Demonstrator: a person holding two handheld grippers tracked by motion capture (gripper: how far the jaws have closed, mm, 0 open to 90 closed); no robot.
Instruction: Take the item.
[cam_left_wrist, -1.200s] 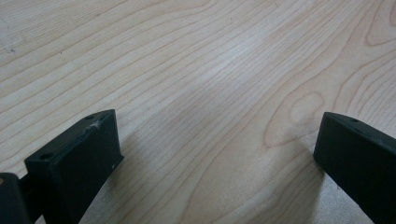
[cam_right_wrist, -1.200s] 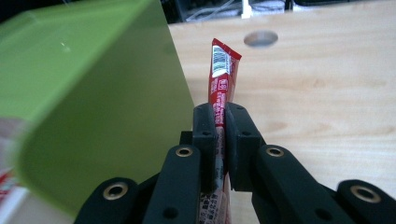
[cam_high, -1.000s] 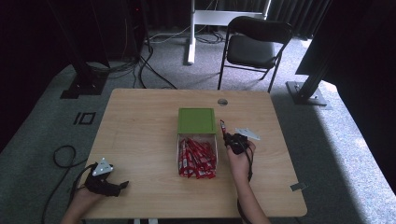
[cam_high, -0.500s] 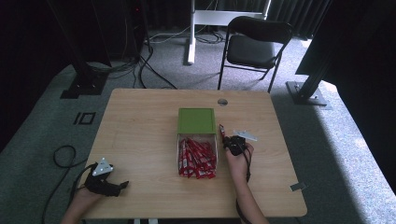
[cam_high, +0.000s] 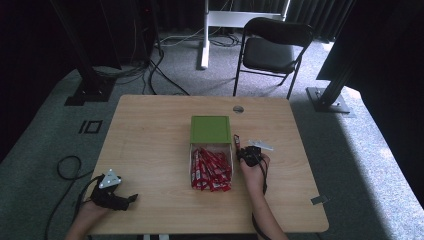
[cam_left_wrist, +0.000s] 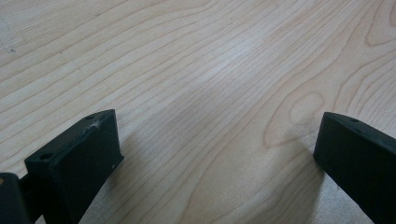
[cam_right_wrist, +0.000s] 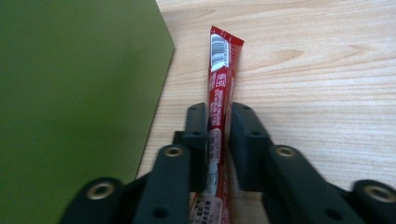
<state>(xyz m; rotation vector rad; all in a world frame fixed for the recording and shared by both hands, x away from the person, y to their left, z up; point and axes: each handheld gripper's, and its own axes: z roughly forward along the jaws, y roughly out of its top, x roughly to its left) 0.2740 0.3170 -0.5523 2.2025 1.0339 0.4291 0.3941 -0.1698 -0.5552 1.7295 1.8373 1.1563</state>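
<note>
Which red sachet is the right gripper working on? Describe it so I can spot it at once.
Start at the green lid in the middle of the wooden table. Just beside its right edge, one red sachet lies between the right gripper's jaws. Unlike the others heaped in the clear box, it lies alone on bare wood.

I have one red stick sachet (cam_right_wrist: 220, 88) between the jaws of my right gripper (cam_right_wrist: 218, 116). It is long and narrow, with white print and a small barcode near its far end. It points away from me, along the jaws, and its far end stands just beside the corner of the green lid (cam_right_wrist: 74, 107). In the high view the sachet (cam_high: 236, 141) is to the right of the green lid (cam_high: 210, 130). Below this lid is the clear box (cam_high: 191, 165), which is full of many more red sachets (cam_high: 212, 170), lying packed together, mostly lengthwise.
</note>
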